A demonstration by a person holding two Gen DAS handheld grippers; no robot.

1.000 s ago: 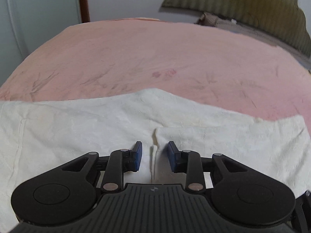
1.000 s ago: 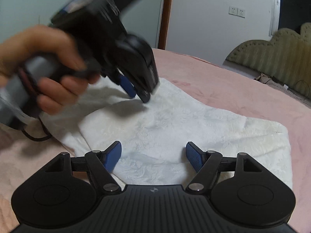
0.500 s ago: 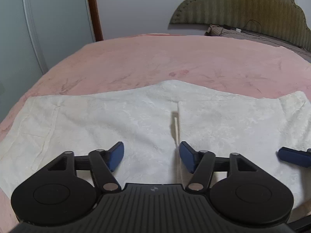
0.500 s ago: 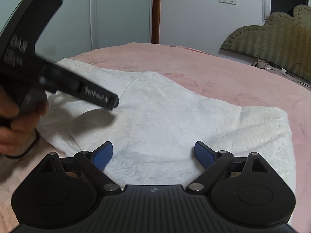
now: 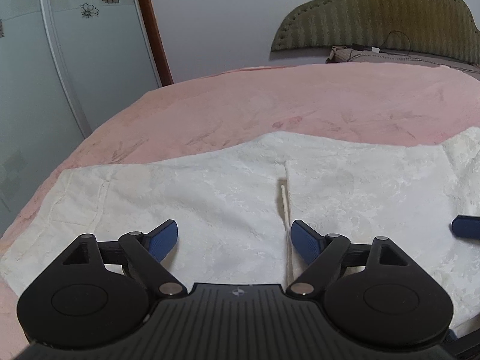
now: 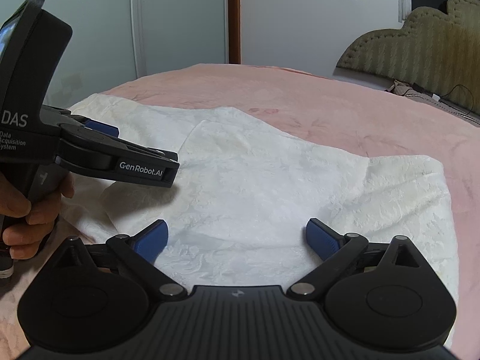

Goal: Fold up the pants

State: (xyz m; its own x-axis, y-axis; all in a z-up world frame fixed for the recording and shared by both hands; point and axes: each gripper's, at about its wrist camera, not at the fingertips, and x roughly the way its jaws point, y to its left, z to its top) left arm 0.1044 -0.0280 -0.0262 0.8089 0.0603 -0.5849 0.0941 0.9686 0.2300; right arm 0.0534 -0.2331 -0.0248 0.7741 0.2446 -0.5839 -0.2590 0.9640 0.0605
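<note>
Cream, soft, light pants lie folded flat on the pink bed, best pinched at a hem edge; left gripper and right gripper jaws are opening, empty.

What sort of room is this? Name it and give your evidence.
Most likely a bedroom: a bed under a pink blanket, a padded scalloped headboard against the wall, and a flower-patterned wardrobe door beside it. White pants lie spread on the blanket.
</note>
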